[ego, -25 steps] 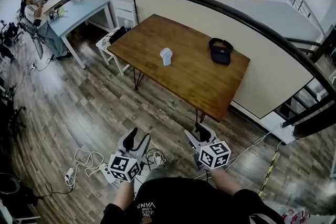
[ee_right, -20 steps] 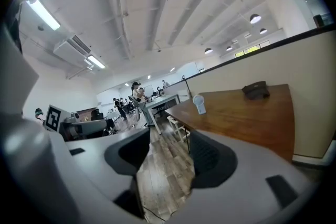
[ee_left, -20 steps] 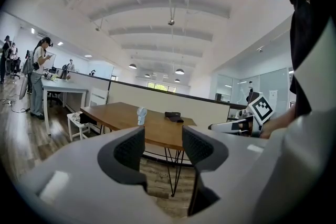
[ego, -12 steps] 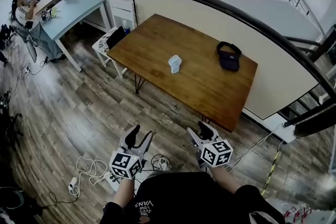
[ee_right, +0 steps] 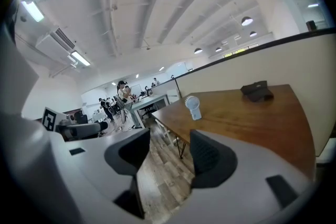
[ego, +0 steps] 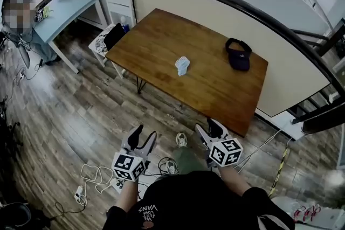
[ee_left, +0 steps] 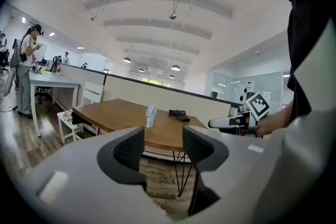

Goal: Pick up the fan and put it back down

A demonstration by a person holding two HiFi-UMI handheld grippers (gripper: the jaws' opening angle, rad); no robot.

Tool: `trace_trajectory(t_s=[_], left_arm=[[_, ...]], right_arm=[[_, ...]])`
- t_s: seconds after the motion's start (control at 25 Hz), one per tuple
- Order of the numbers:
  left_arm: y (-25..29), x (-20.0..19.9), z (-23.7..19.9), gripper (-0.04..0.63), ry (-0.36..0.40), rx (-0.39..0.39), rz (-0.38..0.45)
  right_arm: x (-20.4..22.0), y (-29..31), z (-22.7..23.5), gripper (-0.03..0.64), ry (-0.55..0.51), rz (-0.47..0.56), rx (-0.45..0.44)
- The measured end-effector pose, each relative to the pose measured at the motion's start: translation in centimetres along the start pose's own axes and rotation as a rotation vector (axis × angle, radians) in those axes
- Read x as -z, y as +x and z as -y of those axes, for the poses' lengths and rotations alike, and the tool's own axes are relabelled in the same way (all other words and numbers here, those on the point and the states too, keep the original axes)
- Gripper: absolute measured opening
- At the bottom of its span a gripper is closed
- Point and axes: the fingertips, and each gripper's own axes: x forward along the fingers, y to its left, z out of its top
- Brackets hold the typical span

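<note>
A small pale blue fan (ego: 183,65) stands upright near the middle of a brown wooden table (ego: 156,40). It also shows in the left gripper view as the fan (ee_left: 151,116) and in the right gripper view as the fan (ee_right: 192,107), far ahead of both sets of jaws. My left gripper (ego: 142,137) and right gripper (ego: 210,129) are held over the floor, short of the table's near edge. Both are open with nothing between their fingers; the left gripper (ee_left: 163,147) and right gripper (ee_right: 170,153) show a clear gap.
A dark cap (ego: 238,54) lies on the table's far right part. A curved partition wall (ego: 226,5) with a dark rail runs behind the table. Cables and a power strip (ego: 91,183) lie on the wood floor at lower left. A light blue desk (ego: 62,11) and a person (ego: 21,21) are at far left.
Both grippers and the head view have moved toward the table; the table and fan sit lower and closer in the view. A shoe now shows on the floor between the grippers.
</note>
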Motion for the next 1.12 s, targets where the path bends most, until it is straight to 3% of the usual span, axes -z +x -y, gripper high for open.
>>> trace_trajectory(t_s=[0.36, 1.12], left_arm=[[5.5, -0.2, -3.7, 0.218, 0.004, 0.017, -0.055], [24.0, -1.4, -7.7, 0.253, 0.125, 0.155, -0.195]], right_arm=[[-0.9, 5.3, 3.3, 0.207, 0.015, -0.031, 0.001], [-3.5, 13.8, 12.5, 0.207, 0.033, -0.137, -0.001]])
